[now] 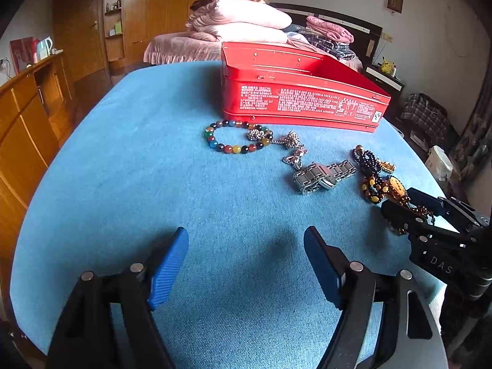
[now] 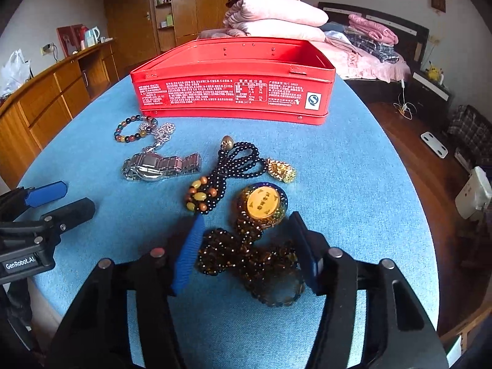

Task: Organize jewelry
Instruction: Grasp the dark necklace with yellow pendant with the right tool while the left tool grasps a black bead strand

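An open red tin [image 2: 230,92] stands at the back of the blue cloth. In front of it lie a coloured bead bracelet [image 2: 123,136], a rhinestone chain [image 2: 164,130], a steel watch [image 2: 156,166], a black bead necklace [image 2: 243,160] with a gold charm [image 2: 281,169], and a brown bead necklace [image 2: 246,258] with a yellow disc pendant [image 2: 263,203]. My right gripper [image 2: 246,218] straddles the brown bead heap, pads right at its sides; the heap rests on the cloth. My left gripper [image 1: 246,236] hovers open over bare cloth, left of the watch [image 1: 319,175].
The round table's blue cloth [image 1: 153,184] drops off at the near and side edges. A wooden sideboard [image 1: 27,107] stands to the left, and a bed with folded quilts [image 1: 240,18] behind the tin. The right gripper [image 1: 412,207] is close to the left one's right side.
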{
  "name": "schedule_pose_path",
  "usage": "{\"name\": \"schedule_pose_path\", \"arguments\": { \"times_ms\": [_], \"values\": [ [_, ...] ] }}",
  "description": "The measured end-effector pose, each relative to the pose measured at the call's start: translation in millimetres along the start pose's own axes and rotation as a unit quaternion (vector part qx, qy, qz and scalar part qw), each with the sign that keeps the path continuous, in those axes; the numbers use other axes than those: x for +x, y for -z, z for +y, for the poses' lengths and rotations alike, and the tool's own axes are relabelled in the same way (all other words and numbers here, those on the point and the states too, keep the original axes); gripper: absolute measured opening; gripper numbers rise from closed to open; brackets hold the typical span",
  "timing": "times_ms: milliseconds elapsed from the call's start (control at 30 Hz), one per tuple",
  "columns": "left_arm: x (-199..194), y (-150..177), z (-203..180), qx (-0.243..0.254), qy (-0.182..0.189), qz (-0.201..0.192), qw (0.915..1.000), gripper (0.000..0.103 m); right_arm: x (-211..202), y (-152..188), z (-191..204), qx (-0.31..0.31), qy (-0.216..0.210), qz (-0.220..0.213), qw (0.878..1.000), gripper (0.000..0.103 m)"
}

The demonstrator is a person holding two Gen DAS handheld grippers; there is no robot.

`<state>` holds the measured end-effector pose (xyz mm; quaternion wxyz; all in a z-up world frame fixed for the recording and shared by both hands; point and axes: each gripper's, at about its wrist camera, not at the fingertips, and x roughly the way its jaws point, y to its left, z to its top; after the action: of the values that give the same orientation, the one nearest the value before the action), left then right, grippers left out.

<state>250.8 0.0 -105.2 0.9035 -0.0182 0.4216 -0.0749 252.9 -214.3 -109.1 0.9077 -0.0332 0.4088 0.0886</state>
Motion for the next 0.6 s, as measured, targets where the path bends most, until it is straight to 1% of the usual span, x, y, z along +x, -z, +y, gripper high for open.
{"name": "schedule_pose_path", "arguments": {
  "times_ms": [33,67,100,167,333,500,600],
  "values": [
    [1,-1,-1,0.000,0.002,0.000,1.0000,0.076,-1,0,-4,0.005,-0.007,-0.001,1.000,0.048],
    [1,-2,-2,0.000,0.004,0.000,1.0000,0.076,-2,0,-9,0.013,-0.014,-0.002,1.000,0.044],
    [2,-3,-2,0.000,0.006,0.000,1.0000,0.076,-3,0,-15,0.024,-0.023,-0.003,0.999,0.035],
    [4,-7,-5,0.002,0.011,0.000,0.9999,0.076,-5,-1,-26,0.044,-0.020,-0.003,0.999,0.031],
    [8,-14,-20,0.011,0.033,0.001,0.9994,0.076,-7,0,-38,0.056,-0.017,-0.001,0.998,0.031],
    [6,-24,-47,0.034,0.065,-0.010,0.9973,0.076,-9,0,-50,0.062,0.014,-0.001,0.998,0.031],
    [9,-31,-64,0.042,0.091,-0.012,0.9949,0.075,-11,1,-63,0.075,0.026,-0.002,0.997,0.031]
  ]
}}
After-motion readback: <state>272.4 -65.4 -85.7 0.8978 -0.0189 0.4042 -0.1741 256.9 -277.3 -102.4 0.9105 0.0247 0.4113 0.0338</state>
